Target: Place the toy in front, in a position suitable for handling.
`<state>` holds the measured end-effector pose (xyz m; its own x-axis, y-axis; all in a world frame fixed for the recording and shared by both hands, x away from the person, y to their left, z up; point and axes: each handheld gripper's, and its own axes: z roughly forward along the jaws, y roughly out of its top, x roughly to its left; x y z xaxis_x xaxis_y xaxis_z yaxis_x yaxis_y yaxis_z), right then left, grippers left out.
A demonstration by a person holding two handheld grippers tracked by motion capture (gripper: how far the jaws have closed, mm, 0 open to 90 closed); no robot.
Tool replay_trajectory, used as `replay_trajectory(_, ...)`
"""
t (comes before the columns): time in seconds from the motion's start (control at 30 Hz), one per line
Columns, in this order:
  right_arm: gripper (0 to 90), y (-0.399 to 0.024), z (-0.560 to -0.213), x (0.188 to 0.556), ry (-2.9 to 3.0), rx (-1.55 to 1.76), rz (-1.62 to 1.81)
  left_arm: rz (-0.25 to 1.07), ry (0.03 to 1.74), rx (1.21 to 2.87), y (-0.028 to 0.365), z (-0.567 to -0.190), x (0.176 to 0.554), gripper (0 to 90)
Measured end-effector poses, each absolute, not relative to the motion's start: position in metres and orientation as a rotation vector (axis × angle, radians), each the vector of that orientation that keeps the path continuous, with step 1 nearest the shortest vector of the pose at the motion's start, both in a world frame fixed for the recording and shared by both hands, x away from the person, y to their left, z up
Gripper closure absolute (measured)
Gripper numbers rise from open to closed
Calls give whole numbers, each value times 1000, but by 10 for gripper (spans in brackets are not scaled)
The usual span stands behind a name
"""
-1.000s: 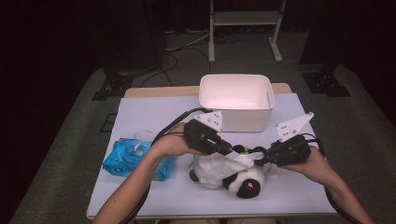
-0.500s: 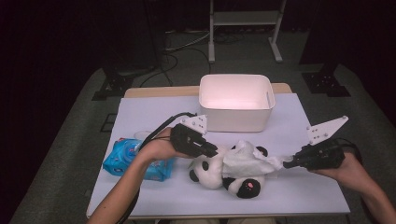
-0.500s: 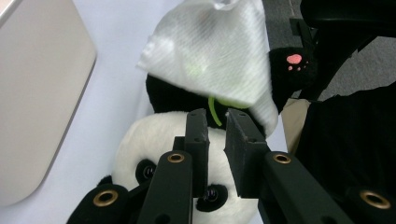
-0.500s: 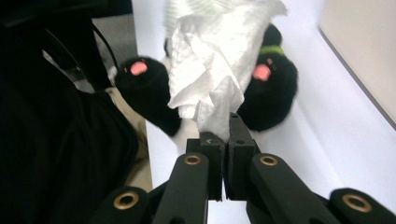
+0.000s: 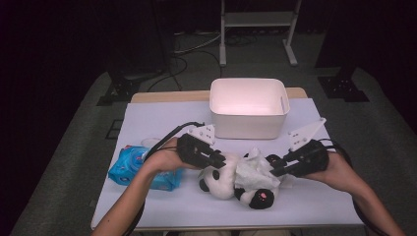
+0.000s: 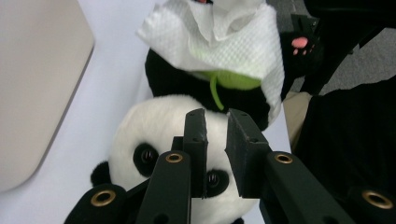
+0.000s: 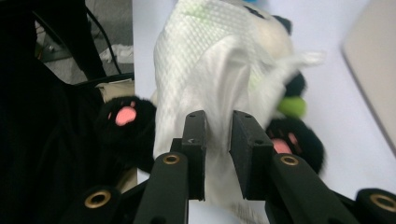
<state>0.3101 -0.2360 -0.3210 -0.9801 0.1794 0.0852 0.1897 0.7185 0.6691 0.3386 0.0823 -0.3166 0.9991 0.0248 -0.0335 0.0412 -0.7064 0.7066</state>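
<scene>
Here, tissue [image 5: 253, 169] apparently overhangs panda [image 5: 221, 181]; table edge [image 5: 221, 227] near.

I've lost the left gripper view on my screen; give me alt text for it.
The left gripper has its two black fingers slightly apart, right over the white head of a black-and-white plush panda lying on the pale table. A crumpled white paper tissue drapes the panda's body beyond, and a beige rounded tub sits at the left.
</scene>
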Motion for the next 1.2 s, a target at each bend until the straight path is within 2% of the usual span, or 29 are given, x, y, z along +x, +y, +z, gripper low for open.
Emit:
replay_trajectory(0.1,712,-221,-325,312,-2901,-292,-1105,-28,53,2350,86,-320,339,770)
replay_trajectory(0.27,606,-205,-332,314,-2920,-292,-1073,-26,62,2358,90,-327,340,745)
replay_trajectory(0.37,572,-198,-337,314,-2923,-294,-1070,-28,71,2356,91,-331,340,733)
replay_trajectory(0.5,596,-195,-344,314,-2917,-296,-1060,-24,77,2366,91,-335,341,696)
replay_trajectory(0.73,712,-201,-348,309,-2935,-289,-1038,-13,91,2380,92,-344,345,612)
replay_trajectory(0.93,738,-211,-349,306,-2927,-314,-1059,-18,88,2381,87,-349,344,556)
replay_trajectory(1.2,761,-220,-355,303,-2918,-333,-1065,-50,81,2395,85,-354,340,545)
